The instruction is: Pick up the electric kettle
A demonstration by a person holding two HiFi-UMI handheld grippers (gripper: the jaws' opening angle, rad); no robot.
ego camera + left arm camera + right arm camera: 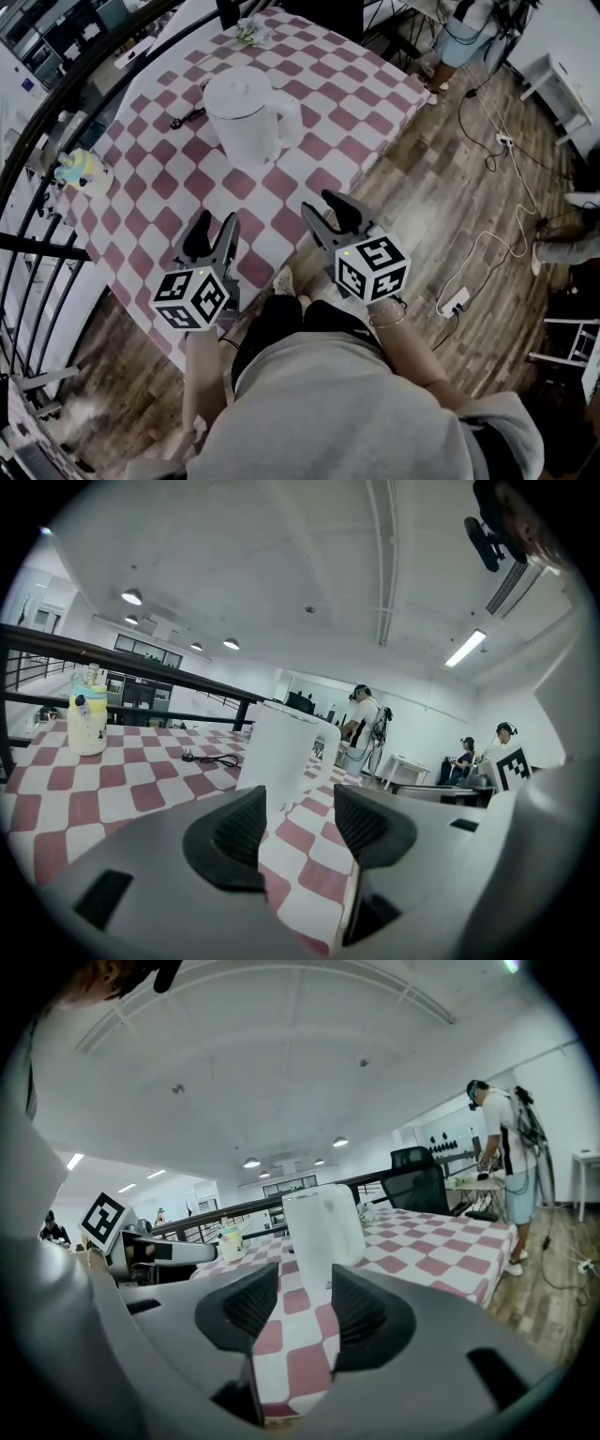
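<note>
Left hand-held gripper (216, 225): jaws apart, nothing between them
Right hand-held gripper (320, 202): same deal, loose and empty
Electric kettle (246, 114): plain white, lid on, standing upright on the red-checked tabletop (323, 141), well ahead of both

we see a red-and-white checked tablecloth (319, 141), a small yellow and blue bottle (82, 172) near its left edge, a black cable (187, 116) lying on it, and a white power strip (457, 301) on the wooden floor (422, 187).
</note>
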